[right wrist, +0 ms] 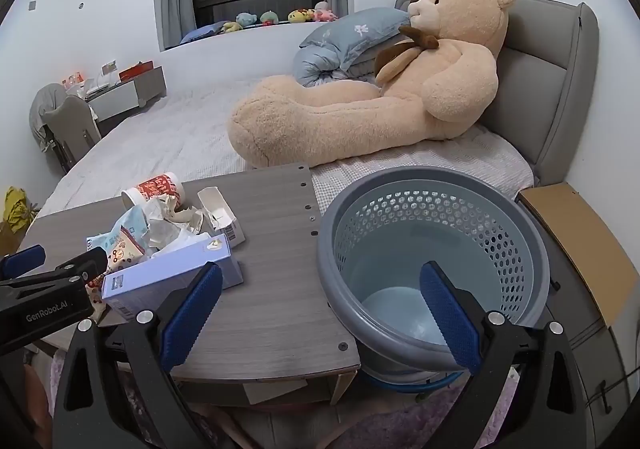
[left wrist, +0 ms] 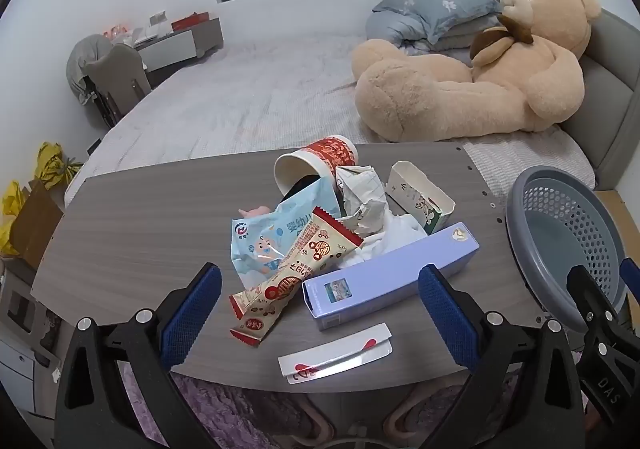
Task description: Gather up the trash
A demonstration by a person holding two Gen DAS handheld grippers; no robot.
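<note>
Trash lies heaped mid-table (left wrist: pixel 132 217): a tipped cup (left wrist: pixel 320 159), wrappers (left wrist: pixel 288 273), crumpled paper (left wrist: pixel 360 197), a small carton (left wrist: pixel 420 195) and a lilac box (left wrist: pixel 388 273) nearest the grippers. The left gripper (left wrist: pixel 320 305) hangs spread and empty just short of the box, a white strip (left wrist: pixel 336 355) below it. The right gripper (right wrist: pixel 320 313), also spread and empty, straddles the table edge and the basket (right wrist: pixel 432 185), with a teddy bear (right wrist: pixel 384 89) on the bed (right wrist: pixel 168 137) behind.

The left wrist camera looks forward between the left gripper (left wrist: pixel 320 303) fingers, close above the near table (left wrist: pixel 140 225) edge, with the trash pile straight ahead and the grey perforated basket (left wrist: pixel 568 245) at far right. The right wrist camera sits further right, its right gripper (right wrist: pixel 320 301) facing the basket (right wrist: pixel 432 249) closely. Both share the lavender box (left wrist: pixel 390 275) (right wrist: pixel 168 279), table, basket, and, probably, the same teddy bear (left wrist: pixel 480 61) (right wrist: pixel 380 89) beyond.
</note>
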